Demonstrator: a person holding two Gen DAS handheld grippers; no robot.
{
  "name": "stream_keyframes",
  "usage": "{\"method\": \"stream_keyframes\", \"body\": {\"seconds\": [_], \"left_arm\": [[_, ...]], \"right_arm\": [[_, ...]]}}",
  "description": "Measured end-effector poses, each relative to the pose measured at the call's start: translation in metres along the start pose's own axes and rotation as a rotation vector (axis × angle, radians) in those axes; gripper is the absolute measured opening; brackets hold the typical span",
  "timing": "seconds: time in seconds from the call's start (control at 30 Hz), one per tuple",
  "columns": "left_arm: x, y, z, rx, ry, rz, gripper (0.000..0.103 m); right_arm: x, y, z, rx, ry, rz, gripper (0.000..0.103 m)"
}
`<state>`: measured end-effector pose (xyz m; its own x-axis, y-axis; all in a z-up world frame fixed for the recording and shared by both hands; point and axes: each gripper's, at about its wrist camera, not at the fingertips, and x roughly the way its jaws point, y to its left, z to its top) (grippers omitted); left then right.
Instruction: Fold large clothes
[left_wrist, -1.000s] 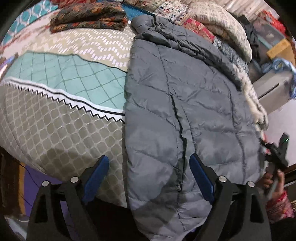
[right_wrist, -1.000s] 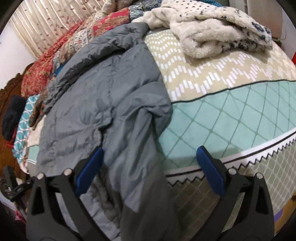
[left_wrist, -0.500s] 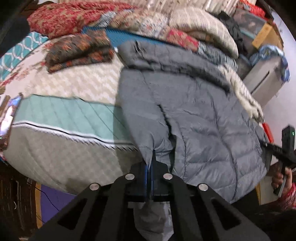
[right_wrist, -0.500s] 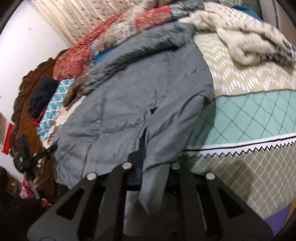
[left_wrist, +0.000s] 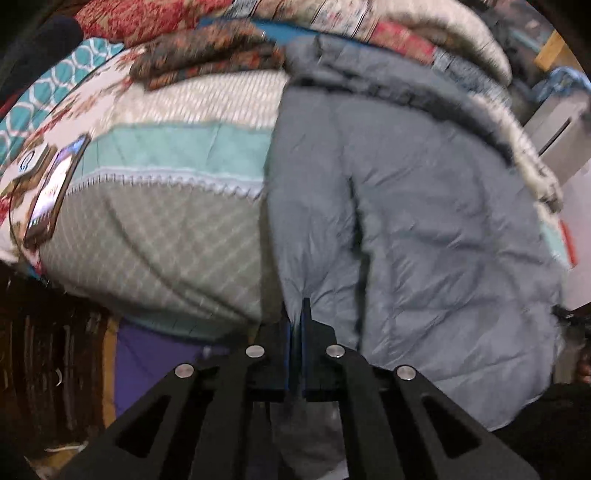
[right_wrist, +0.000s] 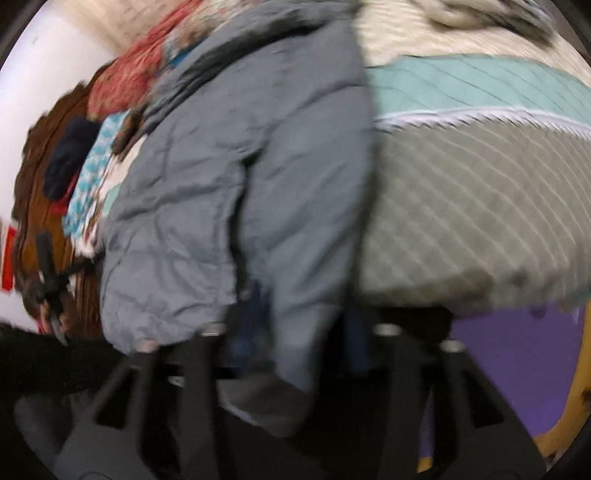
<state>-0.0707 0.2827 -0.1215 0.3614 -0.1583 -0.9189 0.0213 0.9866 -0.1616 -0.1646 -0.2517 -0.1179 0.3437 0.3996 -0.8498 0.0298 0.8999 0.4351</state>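
A large grey puffer jacket (left_wrist: 424, 206) lies lengthwise on the bed, hood at the far end, its hem hanging over the near edge. My left gripper (left_wrist: 295, 317) is shut on the jacket's hem at its left front corner. In the right wrist view the jacket (right_wrist: 229, 177) fills the left and middle, and its sleeve (right_wrist: 306, 229) hangs down between the fingers of my right gripper (right_wrist: 299, 328). The right gripper is shut on the sleeve or hem beside it. That view is blurred.
The bed's patterned quilt (left_wrist: 155, 229) has beige and teal bands. A phone (left_wrist: 55, 192) lies at the bed's left edge. Folded patterned clothes (left_wrist: 207, 59) and blankets lie at the far end. A fleecy cream blanket (right_wrist: 461, 14) lies far right. A purple sheet (right_wrist: 517, 354) hangs below the mattress.
Both grippers went from open to shut on the jacket's near hem a second ago. Since then both have pulled back and lower, drawing the jacket toward the bed's near edge.
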Motion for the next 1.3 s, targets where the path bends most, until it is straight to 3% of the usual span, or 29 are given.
{"method": "stream_keyframes", "body": {"seconds": [0.13, 0.23, 0.37, 0.6, 0.77, 0.9, 1.0, 1.07, 1.13, 1.17, 1.23, 1.3], "left_arm": [[-0.022, 0.018, 0.006, -0.045, -0.049, -0.04, 0.006], [-0.049, 0.036, 0.018, -0.082, -0.164, 0.035, 0.006], [-0.061, 0.047, 0.053, -0.138, -0.247, 0.052, 0.006], [-0.048, -0.002, 0.143, -0.022, -0.356, 0.033, 0.006], [-0.019, -0.051, 0.225, 0.082, -0.409, 0.045, 0.006], [0.03, -0.076, 0.289, 0.133, -0.409, 0.101, 0.006], [0.081, -0.088, 0.313, 0.154, -0.333, 0.136, 0.006], [0.113, -0.087, 0.312, 0.165, -0.258, 0.159, 0.006], [0.15, -0.08, 0.303, 0.174, -0.156, 0.177, 0.006], [0.16, -0.076, 0.297, 0.177, -0.144, 0.165, 0.006], [0.159, -0.074, 0.284, 0.21, -0.2, 0.165, 0.006], [0.151, -0.076, 0.282, 0.225, -0.188, 0.177, 0.006]], "right_arm": [[-0.033, -0.028, 0.01, 0.068, -0.099, -0.023, 0.058], [-0.048, -0.035, 0.027, 0.081, -0.173, -0.05, 0.058], [-0.034, -0.017, 0.07, 0.017, -0.232, -0.076, 0.058], [0.016, 0.049, 0.173, -0.146, -0.284, -0.082, 0.058], [0.049, 0.076, 0.263, -0.141, -0.324, -0.051, 0.055], [0.086, 0.08, 0.306, -0.115, -0.301, -0.054, 0.055], [0.115, 0.07, 0.313, -0.127, -0.242, -0.105, 0.055], [0.131, 0.053, 0.304, -0.143, -0.191, -0.174, 0.053], [0.134, 0.036, 0.294, -0.147, -0.196, -0.199, 0.052], [0.131, 0.03, 0.29, -0.144, -0.207, -0.179, 0.052], [0.125, 0.027, 0.29, -0.133, -0.212, -0.176, 0.051], [0.117, 0.038, 0.293, -0.143, -0.231, -0.195, 0.051]]}}
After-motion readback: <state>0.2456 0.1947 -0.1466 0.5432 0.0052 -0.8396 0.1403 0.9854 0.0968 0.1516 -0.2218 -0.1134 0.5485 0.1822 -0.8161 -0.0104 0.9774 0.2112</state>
